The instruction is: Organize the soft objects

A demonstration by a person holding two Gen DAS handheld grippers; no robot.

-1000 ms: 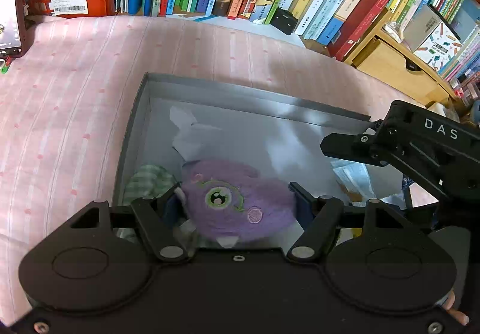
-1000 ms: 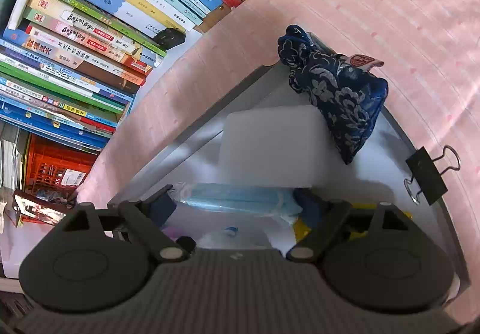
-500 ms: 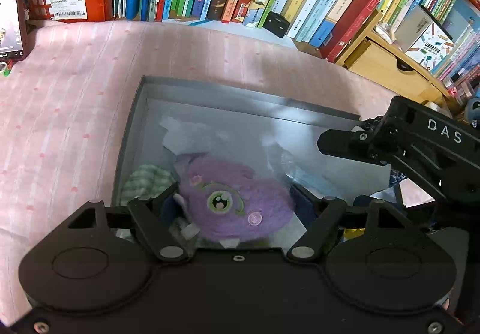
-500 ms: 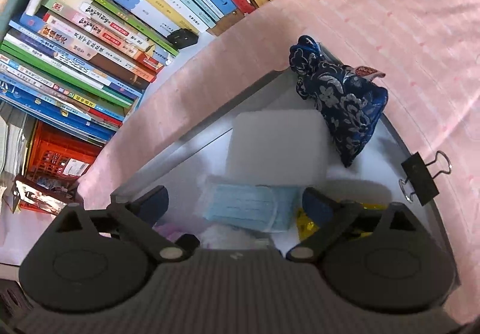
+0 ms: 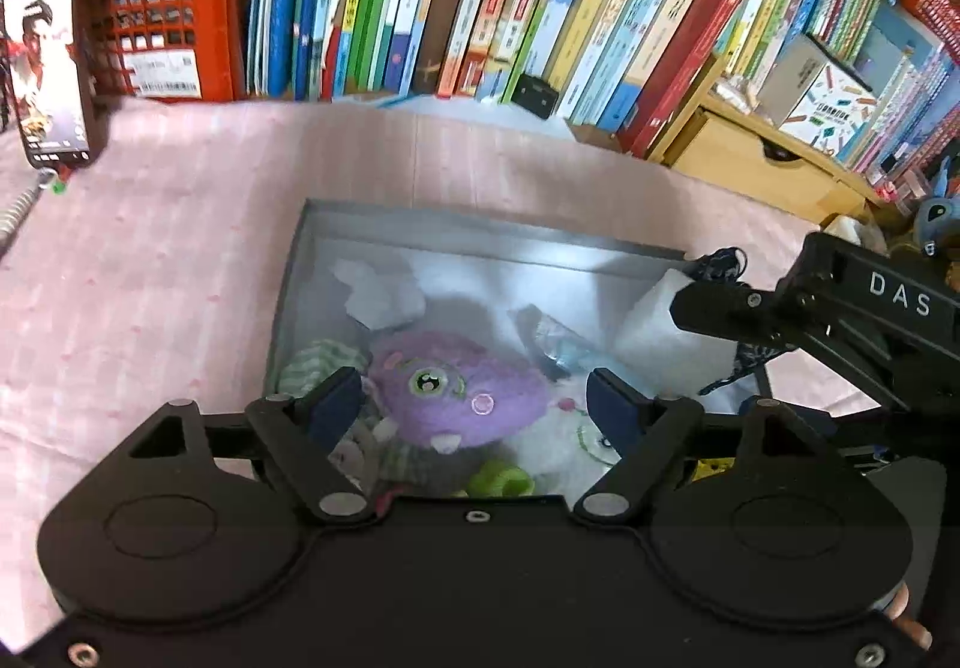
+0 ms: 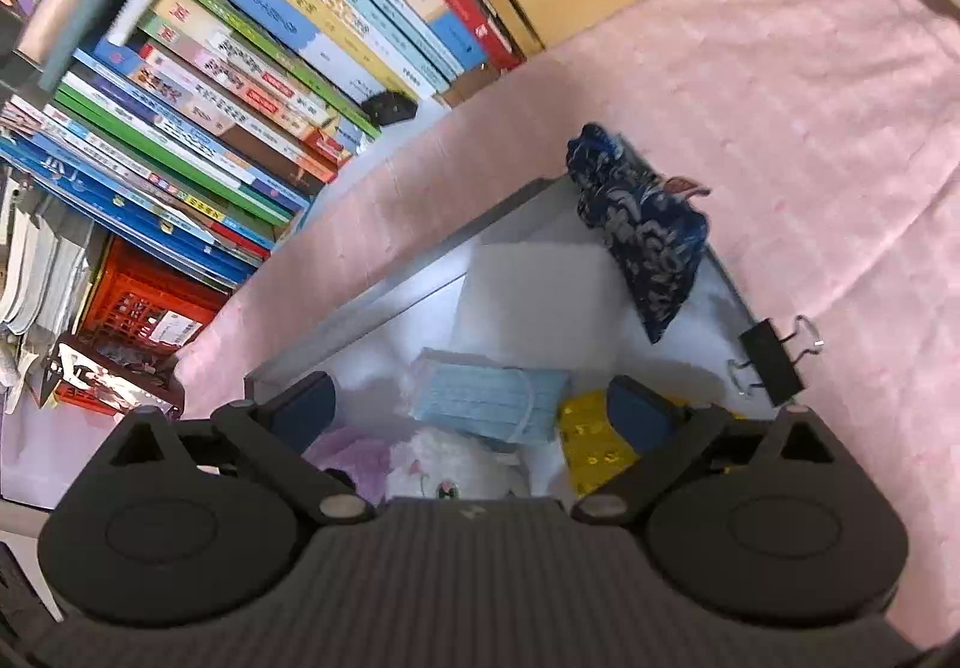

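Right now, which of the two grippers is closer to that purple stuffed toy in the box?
Left. The left gripper hangs with the purple plush between its open fingers; the right gripper is over the blue face mask, the plush at its left fingertip.

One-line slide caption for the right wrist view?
Open right claw above a grey box holding a blue face mask, white foam block and floral pouch.

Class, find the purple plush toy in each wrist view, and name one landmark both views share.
Left wrist: the purple plush toy lies lower centre, inside the grey box, between the open fingers.
Right wrist: only its edge shows, bottom left of centre.
Shared landmark: the white foam block.
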